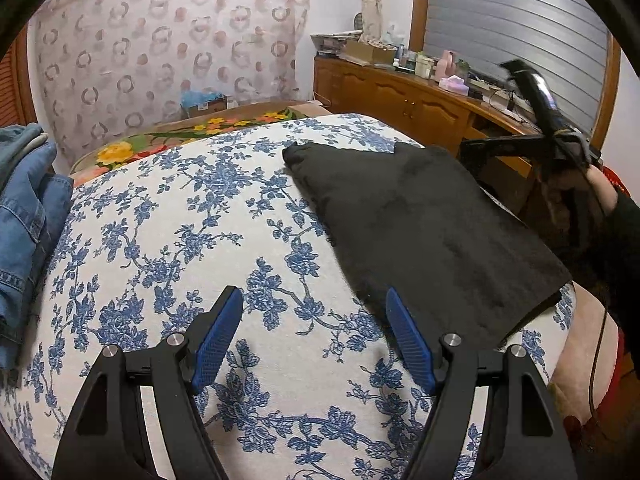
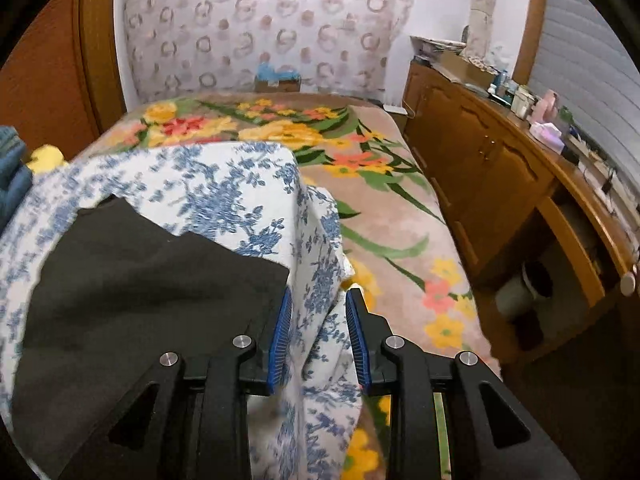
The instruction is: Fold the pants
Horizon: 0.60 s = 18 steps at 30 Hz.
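On the bed, over a blue-flowered white sheet point(image 1: 224, 216), lie the black pants point(image 1: 424, 224), already folded into a flat rectangle near the sheet's right edge, with 2 small corners sticking up at the far end. From the right wrist view the pants point(image 2: 152, 280) reach right up to the left finger of the right claw point(image 2: 318, 336), whose pads stand fairly close together with a hanging fold of the flowered sheet between them; I cannot tell whether they press on that cloth, and they do not hold the pants. The left claw point(image 1: 314, 336) hangs wide open above the sheet, empty, its right pad just beside the near edge of the pants.

The fold looks nearly done, judging by the tidy shape. To finish well, each claw should take only the black cloth, pinching a near corner through all layers and keeping clear of the sheet below, then carry both corners over together so the edges meet squarely.

Beyond the sheet lie a flowered blanket point(image 2: 372, 184), a pile of denim clothes point(image 1: 28, 216) at the left, and a wooden cabinet point(image 2: 492, 168) crowded with small bottles. No brand, label or writing can be read anywhere.
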Available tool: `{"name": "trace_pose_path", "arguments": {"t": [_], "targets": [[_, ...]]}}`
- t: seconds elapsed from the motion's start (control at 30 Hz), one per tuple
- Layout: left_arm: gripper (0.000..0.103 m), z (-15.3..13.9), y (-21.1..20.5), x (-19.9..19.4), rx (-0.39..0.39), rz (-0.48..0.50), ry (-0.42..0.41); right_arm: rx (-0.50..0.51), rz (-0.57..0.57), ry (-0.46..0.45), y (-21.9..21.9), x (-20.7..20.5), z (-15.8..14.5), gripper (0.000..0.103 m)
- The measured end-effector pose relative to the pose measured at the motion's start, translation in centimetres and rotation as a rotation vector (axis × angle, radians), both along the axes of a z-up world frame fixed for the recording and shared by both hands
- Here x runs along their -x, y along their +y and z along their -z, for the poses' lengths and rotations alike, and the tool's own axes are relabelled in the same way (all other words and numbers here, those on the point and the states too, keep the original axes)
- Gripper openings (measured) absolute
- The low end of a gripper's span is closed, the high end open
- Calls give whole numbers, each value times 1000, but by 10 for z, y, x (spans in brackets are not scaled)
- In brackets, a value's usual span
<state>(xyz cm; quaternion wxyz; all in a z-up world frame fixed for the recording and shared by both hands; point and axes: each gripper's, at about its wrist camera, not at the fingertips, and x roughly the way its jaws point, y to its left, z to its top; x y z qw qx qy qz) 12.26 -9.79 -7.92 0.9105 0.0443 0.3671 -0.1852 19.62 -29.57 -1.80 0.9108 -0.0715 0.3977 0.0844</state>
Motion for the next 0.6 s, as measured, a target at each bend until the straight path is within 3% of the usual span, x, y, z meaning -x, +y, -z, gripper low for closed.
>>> {"name": "trace_pose_path", "arguments": {"t": [0.1,0.33,0.47,0.6], "targets": [[75,0,-3,1,2,9,3,-65,-42,-18,1,34,-5,29],[75,1,-14,7,-5,41,15,-107,-130,-14,13,114,5,29],[75,3,-21,10,-12,56,21,-142,-145,-9,5,141,8,44],[75,5,-27,11,-16,69,27,-103,-123,-10,4,152,13,46]]}}
